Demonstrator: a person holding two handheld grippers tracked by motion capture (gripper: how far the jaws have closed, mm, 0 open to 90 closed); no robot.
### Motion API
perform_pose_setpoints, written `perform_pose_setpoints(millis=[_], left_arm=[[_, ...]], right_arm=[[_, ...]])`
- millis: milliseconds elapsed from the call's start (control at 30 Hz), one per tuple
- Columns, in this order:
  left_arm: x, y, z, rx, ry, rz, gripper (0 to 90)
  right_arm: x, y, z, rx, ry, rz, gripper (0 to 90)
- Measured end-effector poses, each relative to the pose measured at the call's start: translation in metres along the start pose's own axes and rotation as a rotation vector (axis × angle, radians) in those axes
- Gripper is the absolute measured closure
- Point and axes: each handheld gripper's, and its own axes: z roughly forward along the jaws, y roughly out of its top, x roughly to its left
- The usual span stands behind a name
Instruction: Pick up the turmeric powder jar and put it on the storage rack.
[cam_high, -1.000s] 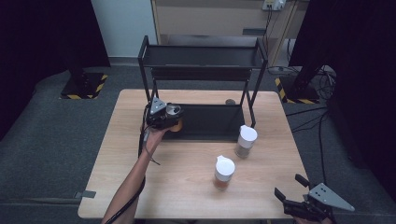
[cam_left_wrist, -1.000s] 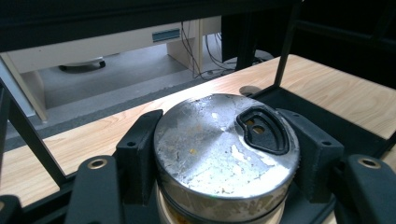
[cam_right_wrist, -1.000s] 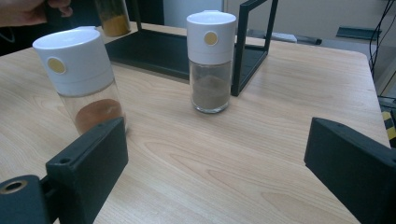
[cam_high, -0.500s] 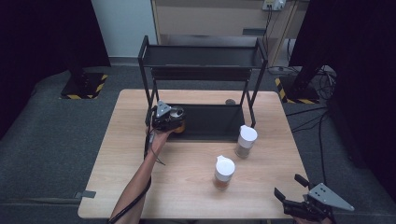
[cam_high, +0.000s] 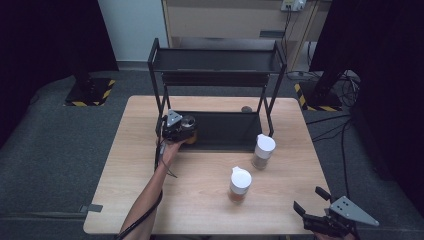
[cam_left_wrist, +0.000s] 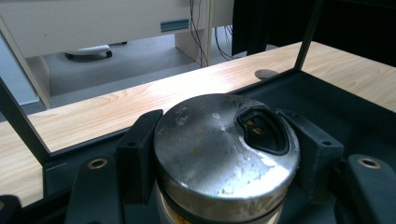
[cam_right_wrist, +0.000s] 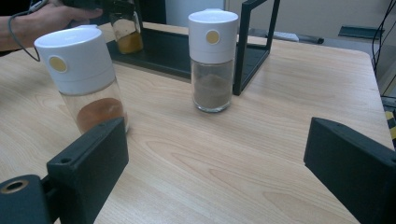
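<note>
The left gripper (cam_high: 184, 131) has its jaws squeezed tight around a jar with a shiny metal lid (cam_left_wrist: 226, 148). The jar sits at the left end of the black rack's (cam_high: 220, 82) bottom shelf, on the far side of the wooden table (cam_high: 130, 165). To the right, two white-capped jars stand on the table: one near the middle (cam_high: 239, 184), one beside the rack's right leg (cam_high: 263, 151). At the near right corner, the right gripper (cam_high: 314, 205) holds nothing, its jaws wide apart.

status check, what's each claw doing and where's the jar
Left claw shut on steel-lidded jar, at rack's lower shelf. Right claw open, idle. Nothing in the way.
</note>
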Motion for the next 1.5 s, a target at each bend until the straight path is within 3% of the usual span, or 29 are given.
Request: perform_pose_setpoints(millis=[200,433,567,700,900,1067,1333,1500], left_arm=[[0.001,-0.004,0.001,-0.012,-0.003,-0.004,34.1],[-0.002,0.000,0.001,0.008,0.014,-0.002,33.0],[0.000,0.004,0.002,0.001,0.009,-0.044,18.6],[-0.004,0.013,0.002,0.013,0.010,0.008,10.1],[-0.002,0.024,-0.003,0.014,0.000,-0.011,5.7],[0.000,0.039,-0.011,0.029,-0.009,0.002,2.6],[0.003,0.060,-0.026,0.037,-0.058,-0.016,0.9],[0.003,0.073,-0.037,0.044,-0.078,-0.001,1.1]], right_arm=[[0.000,0.000,0.000,0.000,0.000,0.000,6.6],[0.000,0.000,0.000,0.000,0.000,0.000,6.6],[0.000,0.000,0.000,0.002,0.000,-0.001,6.7],[0.000,0.000,0.000,0.002,-0.001,0.000,6.6],[0.001,0.000,-0.001,-0.002,-0.002,-0.003,6.7],[0.001,0.001,-0.001,-0.001,0.000,-0.010,6.8],[0.001,0.001,-0.001,0.001,0.003,-0.007,6.7],[0.001,0.001,-0.001,0.001,0.004,-0.008,6.7]])
